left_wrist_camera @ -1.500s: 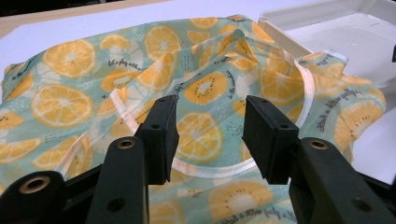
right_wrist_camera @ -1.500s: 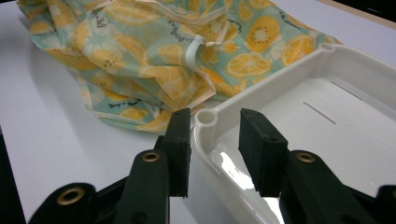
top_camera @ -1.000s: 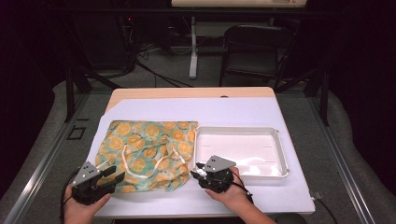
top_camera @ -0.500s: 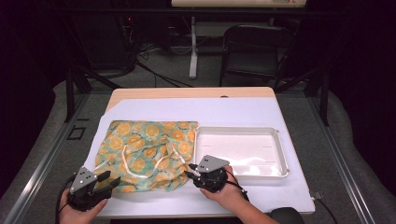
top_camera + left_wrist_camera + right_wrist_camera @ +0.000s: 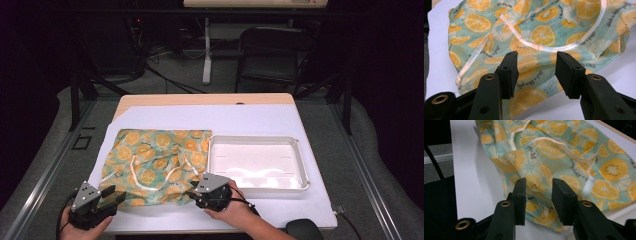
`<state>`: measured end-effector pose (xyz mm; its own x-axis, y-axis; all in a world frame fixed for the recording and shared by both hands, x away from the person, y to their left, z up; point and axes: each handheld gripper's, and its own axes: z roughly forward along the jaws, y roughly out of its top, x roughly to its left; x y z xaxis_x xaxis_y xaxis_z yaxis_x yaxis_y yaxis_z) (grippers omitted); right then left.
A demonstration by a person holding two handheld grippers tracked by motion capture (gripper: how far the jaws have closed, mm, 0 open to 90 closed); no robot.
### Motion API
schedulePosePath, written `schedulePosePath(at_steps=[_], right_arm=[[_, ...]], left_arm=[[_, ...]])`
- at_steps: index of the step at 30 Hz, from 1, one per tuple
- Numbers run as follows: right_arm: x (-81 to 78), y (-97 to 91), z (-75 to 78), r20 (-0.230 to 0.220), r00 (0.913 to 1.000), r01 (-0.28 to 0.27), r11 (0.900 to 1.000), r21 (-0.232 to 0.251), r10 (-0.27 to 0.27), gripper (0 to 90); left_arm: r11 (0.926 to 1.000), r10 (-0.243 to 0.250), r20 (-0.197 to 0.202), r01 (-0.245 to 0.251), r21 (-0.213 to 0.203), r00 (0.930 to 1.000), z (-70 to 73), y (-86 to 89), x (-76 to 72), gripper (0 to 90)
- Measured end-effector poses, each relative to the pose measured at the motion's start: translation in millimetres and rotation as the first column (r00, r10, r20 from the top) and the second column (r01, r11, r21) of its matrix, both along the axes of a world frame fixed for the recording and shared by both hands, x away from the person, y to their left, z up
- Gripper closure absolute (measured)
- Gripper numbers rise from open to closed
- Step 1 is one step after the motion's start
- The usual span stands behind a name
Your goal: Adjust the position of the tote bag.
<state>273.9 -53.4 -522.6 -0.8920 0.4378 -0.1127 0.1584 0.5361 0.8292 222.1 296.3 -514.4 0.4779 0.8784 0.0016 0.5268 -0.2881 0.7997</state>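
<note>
Lying beside cloth bag (image 5: 156, 164): white tray (image 5: 300, 161), touching its edge.

Beside the white tray (image 5: 300, 165), the orange-print cloth (image 5: 155, 162) has its near edge partly hidden under the right gripper (image 5: 192, 192) — whether the pads touch the fabric cannot be told. A dark rounded object (image 5: 303, 230) below the tray is cut off by the picture's bottom edge — what it is cannot be told.

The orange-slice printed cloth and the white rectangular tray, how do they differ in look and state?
The orange-slice printed cloth is soft, rumpled and patterned in teal and orange; the white rectangular tray is rigid, plain and raised-rimmed. The cloth lies at the table's left with both grippers at its near edge; the tray sits to its right, untouched. Both rest on the white table cover.
</note>
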Motion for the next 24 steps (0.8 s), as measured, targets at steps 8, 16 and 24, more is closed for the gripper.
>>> schedulePosePath(at_steps=[8, 16, 24], right_arm=[[-1.2, 13.1, -9.5, 0.026, 0.9996, -0.001, 0.9971, -0.076, 0.003, 59.6], [-0.8, 19.0, -11.1, 0.031, 0.9994, 0.019, 0.9930, -0.117, -0.015, 79.9], [2.2, 16.8, -8.3, 0.004, 0.9998, 0.022, 0.9975, -0.067, -0.022, 90.0]], left_arm=[[1.0000, 0.002, 0.000, -0.002, 0.000, 1.0000, -0.3, 0.3, -1.5, 52.7], [1.0000, -0.009, -0.005, 0.009, 0.000, 0.9999, -0.2, -1.9, -1.7, 52.7], [0.9997, -0.024, 0.002, 0.024, 0.003, 0.9997, 0.6, -5.0, -2.4, 52.7]])
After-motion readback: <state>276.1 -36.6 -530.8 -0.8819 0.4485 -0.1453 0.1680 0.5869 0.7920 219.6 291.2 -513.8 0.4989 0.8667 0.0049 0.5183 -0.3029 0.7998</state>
